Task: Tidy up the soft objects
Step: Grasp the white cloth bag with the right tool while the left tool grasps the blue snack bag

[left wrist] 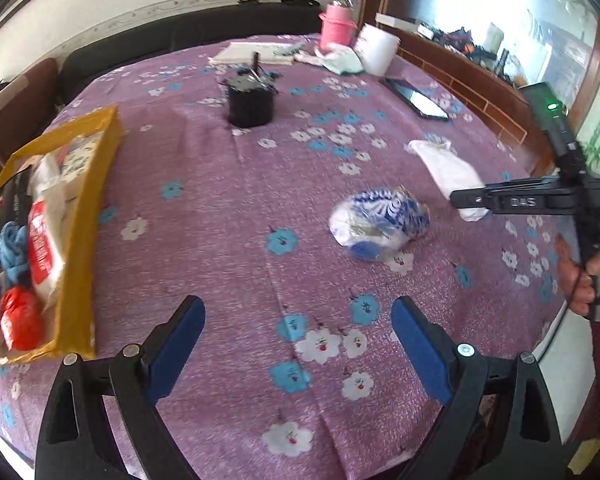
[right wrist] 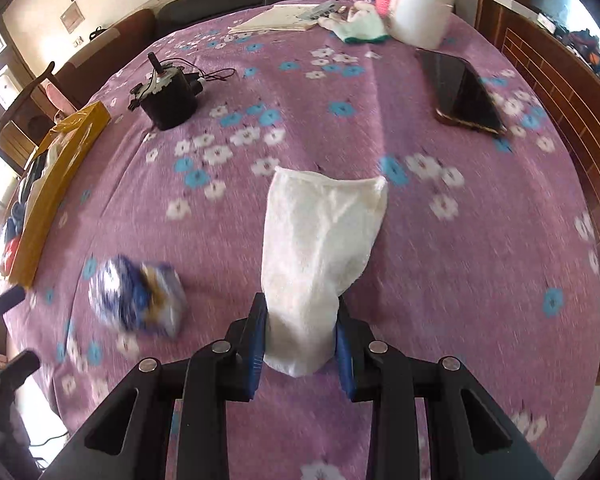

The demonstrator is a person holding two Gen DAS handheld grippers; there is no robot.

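Right gripper (right wrist: 300, 334) clamps white sock (right wrist: 320, 240) (toe end); blue-white bundle (right wrist: 138, 300) lies left.

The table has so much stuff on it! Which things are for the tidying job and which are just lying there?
For the job:
white sock in the right claw
blue-white bundle
yellow box
left claw, open

Just lying there:
black motor
phone
white tub
pink bottle
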